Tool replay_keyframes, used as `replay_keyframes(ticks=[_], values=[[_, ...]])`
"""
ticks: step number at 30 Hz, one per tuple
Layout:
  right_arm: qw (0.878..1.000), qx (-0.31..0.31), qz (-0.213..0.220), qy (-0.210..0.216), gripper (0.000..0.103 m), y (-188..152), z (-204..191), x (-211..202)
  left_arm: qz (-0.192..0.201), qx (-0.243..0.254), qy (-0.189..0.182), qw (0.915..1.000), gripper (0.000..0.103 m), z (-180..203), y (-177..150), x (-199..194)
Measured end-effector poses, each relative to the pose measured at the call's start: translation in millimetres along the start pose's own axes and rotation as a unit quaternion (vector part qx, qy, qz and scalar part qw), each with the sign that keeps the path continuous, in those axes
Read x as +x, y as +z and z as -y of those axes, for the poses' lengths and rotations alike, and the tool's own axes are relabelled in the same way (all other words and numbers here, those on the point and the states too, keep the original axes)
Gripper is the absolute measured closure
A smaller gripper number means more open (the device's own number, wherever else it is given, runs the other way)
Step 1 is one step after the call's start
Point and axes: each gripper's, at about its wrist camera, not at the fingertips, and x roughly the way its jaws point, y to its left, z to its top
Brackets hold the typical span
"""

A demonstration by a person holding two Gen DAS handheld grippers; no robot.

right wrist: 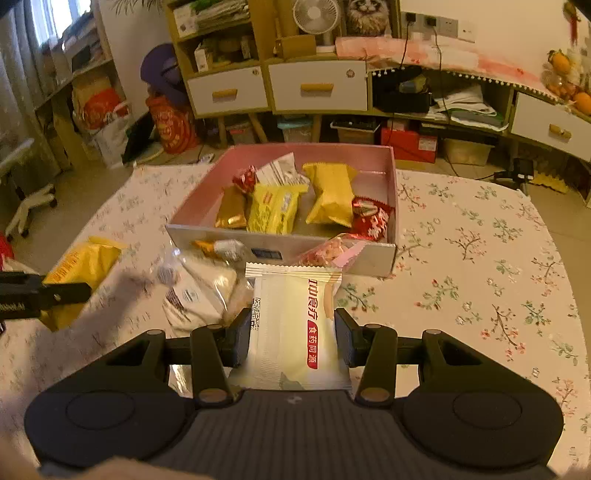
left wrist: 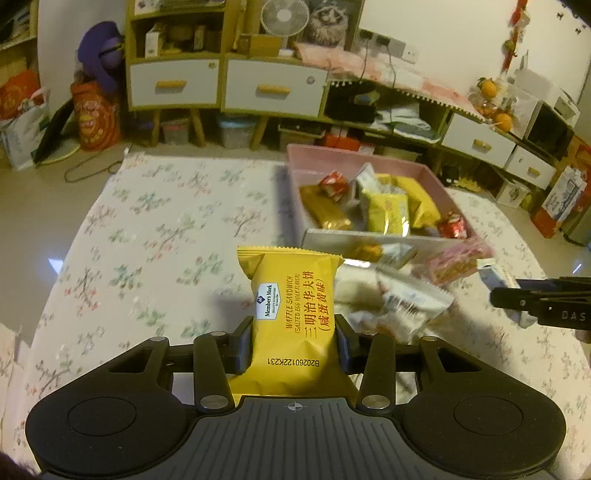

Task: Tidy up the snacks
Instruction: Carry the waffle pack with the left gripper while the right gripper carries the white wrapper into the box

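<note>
My left gripper (left wrist: 293, 341) is shut on a yellow waffle sandwich packet (left wrist: 293, 295), held up above the floral tablecloth. My right gripper (right wrist: 291, 341) is shut on a white snack packet (right wrist: 291, 325) with red lettering. A pink box (left wrist: 295, 158) (right wrist: 393, 173) stands ahead on the table and holds several yellow, gold and red wrapped snacks. Loose white packets (left wrist: 402, 299) (right wrist: 199, 291) lie in a pile in front of the box. The right gripper shows at the right edge of the left wrist view (left wrist: 517, 295); the left gripper and its yellow packet (right wrist: 77, 266) show at the left edge of the right wrist view.
A pink wrapped snack (left wrist: 456, 264) (right wrist: 332, 251) leans at the box's near wall. The table (left wrist: 147, 229) (right wrist: 480, 258) has a floral cloth. Beyond it stand a low cabinet with white drawers (left wrist: 173, 83), shelves, a fan (right wrist: 316, 16), bags and storage boxes on the floor.
</note>
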Motion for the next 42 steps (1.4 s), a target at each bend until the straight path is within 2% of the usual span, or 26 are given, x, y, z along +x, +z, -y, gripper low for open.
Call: replay_keyframes(ticks=[7,13,18,21,31,37,42], values=[[0.999,0.03,0.018,0.013,0.06,12.2,-1.6,-1.5,0.014,-0.008,-0.013,0.9998,0.063,23.7,15.2,7.3],[0.996,0.073,0.042,0.041,0.06,22.4,1.6,-8.4,0.024,-0.013,-0.012,0.9995,0.063,38.1,29.8,15.8],[0.994,0.085,0.055,0.049,0.06,31.4,3.5,-9.3,0.027,-0.035,-0.014,0.9989,0.063,44.0,45.8,26.3],[0.994,0.085,0.062,0.04,0.06,38.3,6.6,-4.0,0.025,-0.045,-0.018,0.9985,0.063,46.2,56.5,38.9],[0.994,0.106,0.029,0.023,0.06,58.3,24.5,50.8,0.0,-0.025,-0.004,0.9997,0.063,56.7,92.7,99.7],[0.995,0.097,0.006,0.01,0.06,59.1,22.7,80.8,-0.023,-0.007,0.016,0.9996,0.063,55.4,100.9,132.9],[0.996,0.087,0.004,-0.003,0.06,58.2,22.9,90.4,-0.024,0.012,0.024,0.9993,0.063,56.1,107.2,148.7]])
